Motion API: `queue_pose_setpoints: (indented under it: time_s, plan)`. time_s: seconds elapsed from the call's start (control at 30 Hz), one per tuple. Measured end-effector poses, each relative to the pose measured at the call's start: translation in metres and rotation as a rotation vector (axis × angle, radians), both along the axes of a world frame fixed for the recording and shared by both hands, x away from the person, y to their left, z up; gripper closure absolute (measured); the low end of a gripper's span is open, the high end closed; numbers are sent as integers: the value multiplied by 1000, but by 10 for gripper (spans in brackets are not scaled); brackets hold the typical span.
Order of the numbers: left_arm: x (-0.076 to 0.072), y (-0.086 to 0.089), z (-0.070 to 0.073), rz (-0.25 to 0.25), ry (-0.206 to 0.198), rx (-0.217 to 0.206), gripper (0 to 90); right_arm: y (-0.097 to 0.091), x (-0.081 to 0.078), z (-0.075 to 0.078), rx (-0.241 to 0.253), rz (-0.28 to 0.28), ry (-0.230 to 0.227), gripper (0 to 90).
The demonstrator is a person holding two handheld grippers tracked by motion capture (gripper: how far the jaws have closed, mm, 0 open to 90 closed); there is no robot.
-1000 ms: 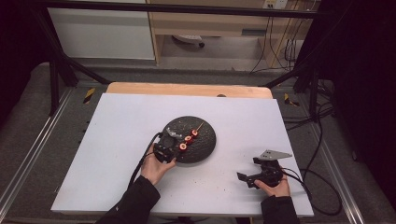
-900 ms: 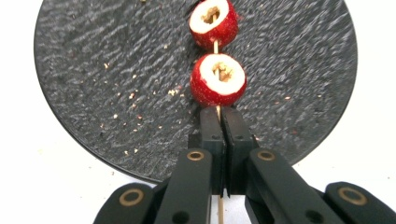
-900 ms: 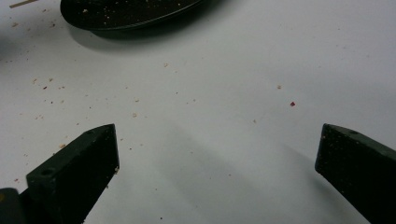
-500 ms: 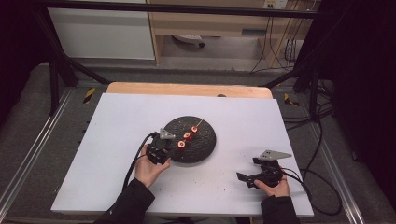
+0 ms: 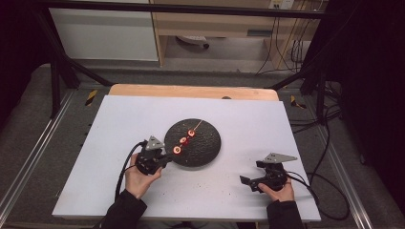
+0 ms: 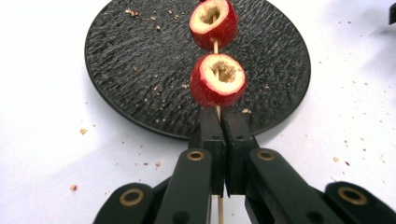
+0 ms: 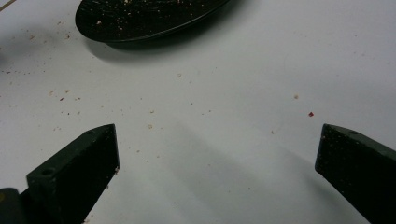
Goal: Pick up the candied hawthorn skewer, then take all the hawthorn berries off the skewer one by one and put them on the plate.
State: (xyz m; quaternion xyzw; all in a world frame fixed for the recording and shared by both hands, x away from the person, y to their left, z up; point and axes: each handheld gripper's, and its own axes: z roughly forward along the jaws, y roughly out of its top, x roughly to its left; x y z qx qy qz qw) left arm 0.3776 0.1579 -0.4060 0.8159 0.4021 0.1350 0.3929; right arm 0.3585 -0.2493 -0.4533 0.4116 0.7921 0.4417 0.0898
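The skewer [image 6: 215, 46] is clamped at its bare near end by the left gripper [image 6: 219, 122], jaws closed tight on the thin stick; it runs out over the near-left part of the plate [image 6: 116, 70], apparently lifted clear of it, though contact farther along cannot be confirmed; in the high view the skewer [image 5: 187, 136] slants from the plate's left edge toward its centre, and the left gripper [image 5: 162, 156] sits just beside that edge; judged status: the pick-up is secured, while any stripping of the fruit or setting-down elsewhere remains outstanding. Materials: the stick is pale, slender wood; the fruit pieces [image 6: 217, 80] are round, glossy red-skinned, cored, with a crumbly tan interior; three or so show from above. The plate is round, matt black, roughly pitted like stone, strewn with crumbs. The right gripper [image 5: 252, 183] rests on the table [image 5: 119, 119] well apart from the plate, jaws wide open and holding nothing; the table surface is smooth, white, lightly scattered with crumbs.
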Motion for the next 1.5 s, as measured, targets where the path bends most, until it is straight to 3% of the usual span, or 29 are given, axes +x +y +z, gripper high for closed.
queue_pose_setpoints:
  time_s: [0.3,0.7,0.87,1.13,1.5]
  plan:
    - [-15,13,-6,-44,-41,-24,886,12,1,10,24,11,-7,7]
    - [-32,30,-12,-75,-82,-63,887,49,9,25,38,64,-28,7]
    - [-38,31,-11,-80,-103,-73,887,70,14,34,66,95,-46,7]
    - [-43,33,-13,-92,-99,-80,886,101,23,44,101,105,-52,7]
    - [-46,29,-16,-99,-117,-85,887,130,31,53,142,120,-48,32]
